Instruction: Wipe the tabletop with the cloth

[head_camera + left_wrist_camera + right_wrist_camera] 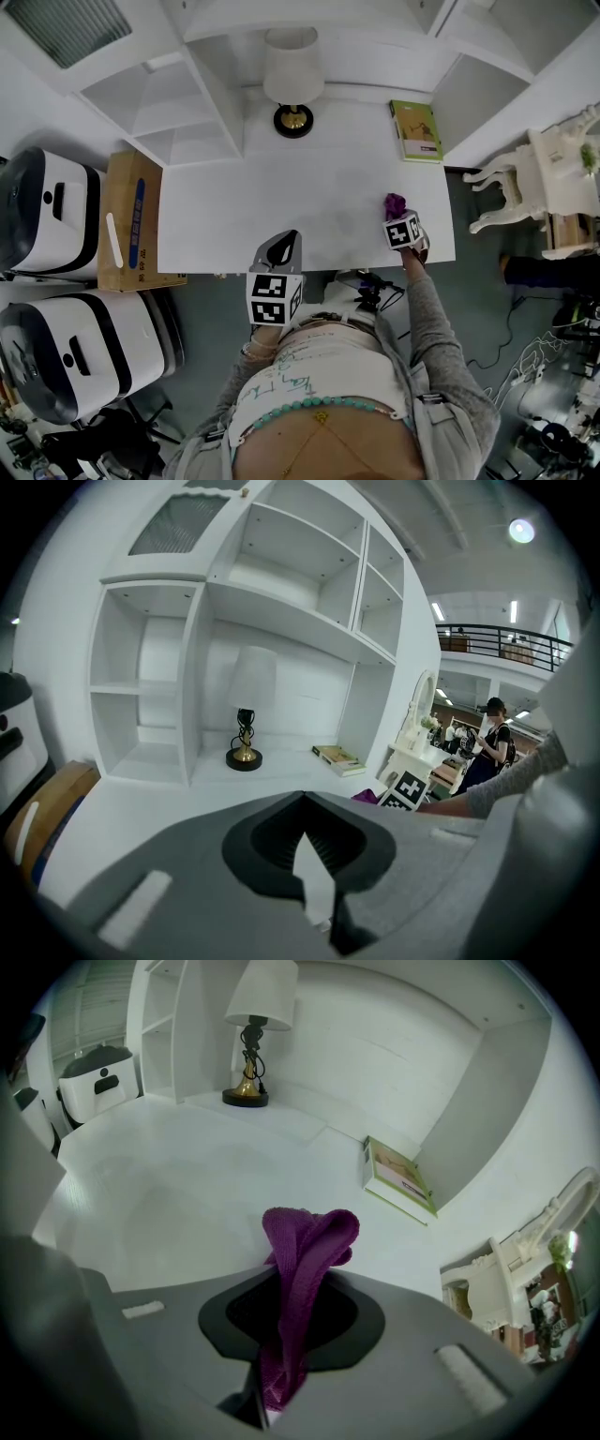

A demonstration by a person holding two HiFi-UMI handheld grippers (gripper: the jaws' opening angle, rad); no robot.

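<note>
Your left gripper [283, 247] sits at the near edge of the white tabletop [281, 183], left of centre, with its jaws together on nothing. At the near right corner, your right gripper [400, 219] is clamped on the bunched purple knitted cloth [305, 1241]. The cloth sticks out past the jaws along their line, toward the far side; whether it touches the surface can't be made out. Nearly all the bare top lies left and far of the cloth, so the right gripper is the one placed to sweep, likely leftward.
</note>
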